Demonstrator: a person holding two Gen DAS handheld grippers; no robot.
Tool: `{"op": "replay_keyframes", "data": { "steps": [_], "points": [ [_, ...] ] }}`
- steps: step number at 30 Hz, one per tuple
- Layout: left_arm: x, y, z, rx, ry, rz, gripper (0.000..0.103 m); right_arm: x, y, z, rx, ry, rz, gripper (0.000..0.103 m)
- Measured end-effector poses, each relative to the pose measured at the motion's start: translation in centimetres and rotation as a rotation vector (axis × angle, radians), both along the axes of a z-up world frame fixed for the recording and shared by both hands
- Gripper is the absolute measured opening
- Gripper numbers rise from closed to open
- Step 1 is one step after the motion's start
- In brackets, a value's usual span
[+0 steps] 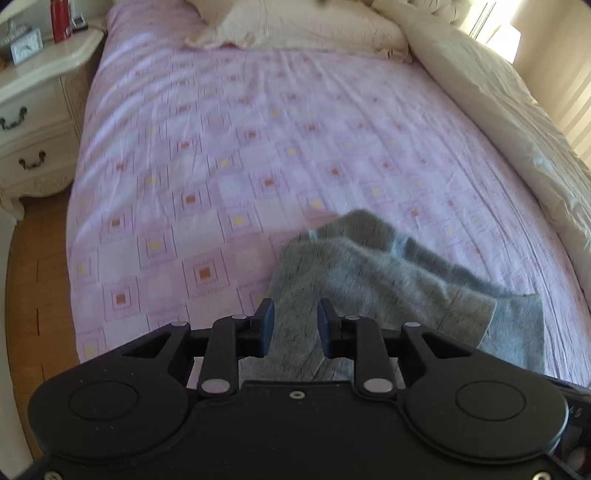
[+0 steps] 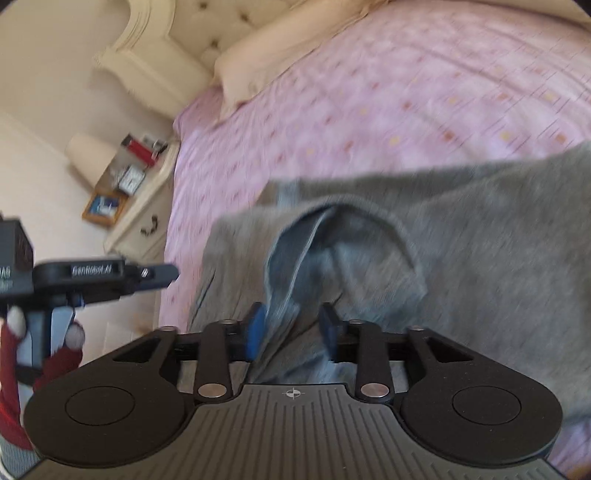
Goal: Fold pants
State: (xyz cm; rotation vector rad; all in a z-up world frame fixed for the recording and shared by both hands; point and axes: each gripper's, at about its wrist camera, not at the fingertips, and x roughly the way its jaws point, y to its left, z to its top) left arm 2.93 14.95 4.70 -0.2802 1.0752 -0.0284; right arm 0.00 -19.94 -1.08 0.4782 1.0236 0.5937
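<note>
We hold our left gripper (image 1: 295, 314) and right gripper (image 2: 291, 319) with fingers spread, grey pants (image 1: 369, 266) lying between them, not pinched. The pants rest crumpled at the near edge of the pink bed (image 1: 229, 122). Beyond lie a cream pillow (image 1: 303, 27) and nightstand (image 1: 33, 85).

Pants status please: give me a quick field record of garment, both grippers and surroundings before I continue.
garment: grey pants, crumpled and partly doubled over, not yet neatly folded
surface: pink patterned bedsheet
left gripper: jaws open, grey cloth between the fingers, no pinch visible
right gripper: jaws open over the pants' opening, cloth between the fingers
image quality: motion blur in the right wrist view
nearby: cream pillow, cream duvet, white nightstand
</note>
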Motion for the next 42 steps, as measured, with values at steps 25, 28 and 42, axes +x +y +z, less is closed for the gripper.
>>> {"op": "replay_keyframes", "data": {
  "steps": [25,28,42],
  "points": [
    [-0.4,0.2,0.2,-0.107,-0.049,-0.023,0.033,7.5,-0.1,5.3,-0.304,-0.188,0.117,0.006],
    [-0.2,-1.2,0.0,-0.068,-0.025,-0.075,0.033,7.8,0.1,2.4,-0.367,-0.116,0.119,0.007],
    [0.0,-4.5,-1.7,-0.03,0.049,-0.2,0.046,8.6,-3.4,-0.1,-0.184,0.09,0.025,0.064]
  ]
}}
